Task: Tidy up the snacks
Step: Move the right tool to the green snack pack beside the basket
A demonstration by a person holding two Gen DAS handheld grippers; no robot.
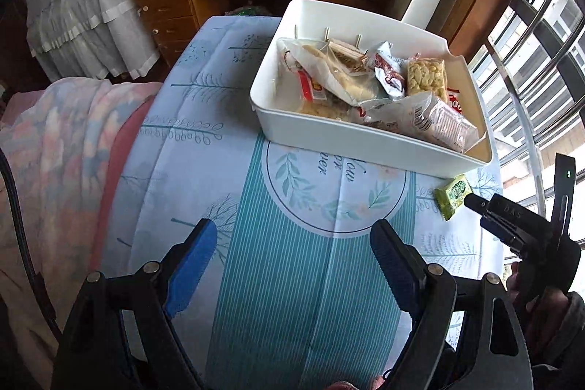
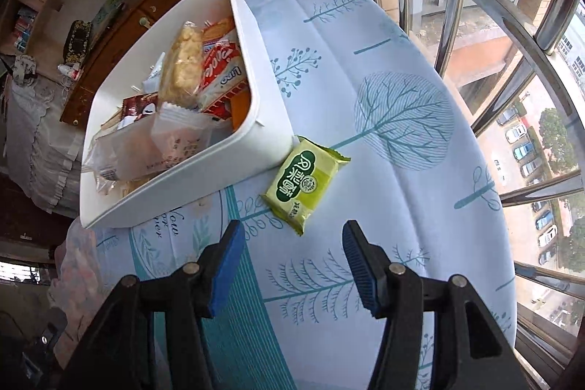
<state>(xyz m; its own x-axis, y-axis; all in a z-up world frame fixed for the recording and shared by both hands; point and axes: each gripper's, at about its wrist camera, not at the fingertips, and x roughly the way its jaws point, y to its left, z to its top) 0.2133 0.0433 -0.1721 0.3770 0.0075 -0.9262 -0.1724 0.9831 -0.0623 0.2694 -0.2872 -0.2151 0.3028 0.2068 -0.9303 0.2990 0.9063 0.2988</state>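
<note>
Blue-padded fingers are framing both wrist views — two grippers, each with two fingers. In the left wrist view the left gripper (image 1: 292,265) is hanging wide apart over the striped middle of the tablecloth (image 1: 204,148), nothing between its pads. In the right wrist view the right gripper (image 2: 294,265) is standing parted too, jaws clear of everything and pointing steeply down at the cloth; the single loose snack, a green packet (image 2: 306,181), is lying flat at about 12 o'clock from its fingertips, apart from them.

One white bin (image 2: 252,105) is sitting at 10 o'clock from that packet, its near corner touching or just beside the wrapper. Inside, a heap of wrapped snacks (image 1: 369,86) is piled up — too jumbled to count exactly.

Open cloth is spreading to the right of the packet toward 3 o'clock, ending at the table's rounded edge beside the window bars (image 2: 519,68). Bare cloth is also lying left of the bin in the left wrist view.
</note>
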